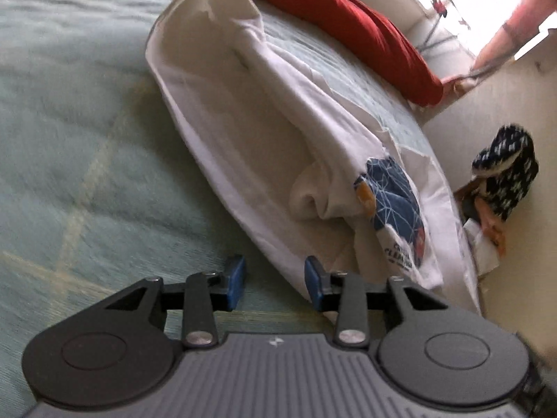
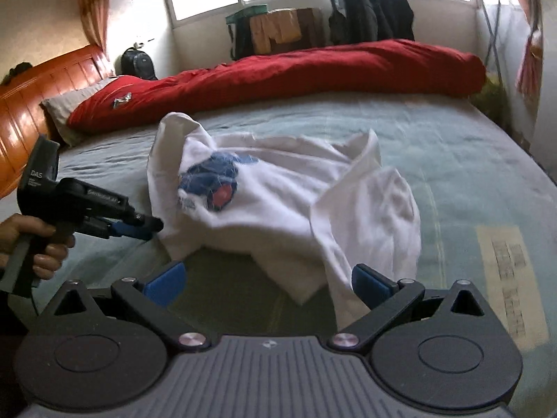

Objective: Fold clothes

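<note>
A white T-shirt point(image 2: 278, 202) with a blue and red print point(image 2: 212, 181) lies crumpled on the pale green bed sheet point(image 2: 470, 160). In the left wrist view the shirt point(image 1: 243, 122) lies as a long bunched strip, print point(image 1: 397, 198) near its near end. My left gripper point(image 1: 275, 285) is open with nothing between its blue pads, just short of the shirt's near edge. It also shows in the right wrist view point(image 2: 146, 230) at the shirt's left edge. My right gripper point(image 2: 268, 285) is wide open, and a hanging fold of the shirt lies by its right pad point(image 2: 369, 282).
A red duvet point(image 2: 296, 73) lies along the far side of the bed, beside a wooden headboard point(image 2: 31, 104). A clothes rack point(image 2: 376, 10) stands by the window. A dark patterned bundle point(image 1: 504, 170) lies on the floor past the bed's edge.
</note>
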Demonstrator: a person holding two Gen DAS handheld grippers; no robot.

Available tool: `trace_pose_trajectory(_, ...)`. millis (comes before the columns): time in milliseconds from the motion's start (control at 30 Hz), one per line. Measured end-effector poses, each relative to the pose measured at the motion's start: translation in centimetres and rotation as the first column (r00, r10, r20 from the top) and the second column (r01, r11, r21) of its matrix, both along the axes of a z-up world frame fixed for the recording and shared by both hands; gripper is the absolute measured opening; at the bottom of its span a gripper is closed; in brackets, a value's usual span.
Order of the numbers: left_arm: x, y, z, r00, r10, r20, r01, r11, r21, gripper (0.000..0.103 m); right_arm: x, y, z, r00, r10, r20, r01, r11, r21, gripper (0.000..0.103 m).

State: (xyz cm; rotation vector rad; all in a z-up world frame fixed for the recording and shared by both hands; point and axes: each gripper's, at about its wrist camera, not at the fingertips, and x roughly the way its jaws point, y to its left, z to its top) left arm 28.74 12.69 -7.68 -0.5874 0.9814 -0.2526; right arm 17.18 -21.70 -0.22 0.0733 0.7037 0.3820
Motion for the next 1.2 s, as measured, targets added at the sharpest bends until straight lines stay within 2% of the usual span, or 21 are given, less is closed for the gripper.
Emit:
trace_pose_trajectory(200, 1.3, -0.2, -1.7, 0.993, 0.103, 0.048, -0.099, 0.992, -0.081, 0.036, -0.4, -1.2, -0.4, 0.999, -0.048, -0.026, 0.049, 0.998, 0.037, 0.103)
trace_pose_trajectory(267, 1.3, -0.5, -1.9, 0.99, 0.125, 0.071, -0.119, 0.99, -0.081, 0.03, -0.2, -1.3, -0.5, 0.998, -0.054, -0.029, 0.055, 0.997, 0.045, 0.103)
trace_pose_trajectory(367, 1.1, -0.8, -1.4, 0.988, 0.118, 0.099, -0.118, 0.993, -0.01, 0.002, -0.2, -1.2, -0.7, 0.998, -0.054, -0.033, 0.055, 0.998, 0.034, 0.103)
trace_pose_trajectory(500, 0.7, 0.8, 0.0, 0.982, 0.138, 0.129, -0.145, 0.988, 0.051, 0.0, 0.1, -1.0, -1.0, 0.998, -0.051, -0.039, 0.052, 0.999, 0.016, 0.103)
trace_pose_trajectory(667, 0.7, 4.6, 3.3, 0.968, 0.176, 0.179, -0.206, 0.964, 0.166, 0.0, 0.5, -1.0, -1.3, 0.997, -0.058, -0.049, 0.059, 0.998, 0.018, 0.103)
trace_pose_trajectory(733, 0.8, 6.3, 4.0, 0.967, 0.195, 0.164, -0.219, 0.965, 0.142, 0.0, 0.6, -0.9, -1.5, 0.997, -0.061, -0.055, 0.062, 0.998, 0.019, 0.103)
trace_pose_trajectory(833, 0.3, 7.8, 3.4, 0.975, 0.202, 0.092, -0.205, 0.978, 0.027, 0.003, 0.8, -0.7, -1.7, 0.996, -0.062, -0.061, 0.064, 0.998, 0.018, 0.103)
trace_pose_trajectory(900, -0.2, 7.3, 2.3, 0.982, 0.178, 0.057, -0.177, 0.984, -0.024, 0.029, 1.0, -0.5, -2.0, 0.996, -0.061, -0.067, 0.062, 0.998, 0.016, 0.103)
trace_pose_trajectory(933, -0.3, 6.7, 1.6, 0.985, 0.168, 0.033, -0.166, 0.985, -0.05, 0.033, 1.1, -0.4, -2.1, 0.996, -0.061, -0.071, 0.062, 0.998, 0.015, 0.103)
trace_pose_trajectory(1033, -0.1, 4.9, -0.8, 0.988, 0.153, -0.001, -0.152, 0.981, -0.121, 0.034, 1.2, -0.1, -2.4, 0.995, -0.056, -0.082, 0.057, 0.998, 0.011, 0.103)
trace_pose_trajectory(1200, 1.9, 2.9, -2.3, 0.985, 0.172, 0.019, -0.165, 0.967, -0.196, 0.035, 1.3, -0.3, -2.8, 0.995, -0.052, -0.083, 0.052, 0.999, -0.001, 0.103)
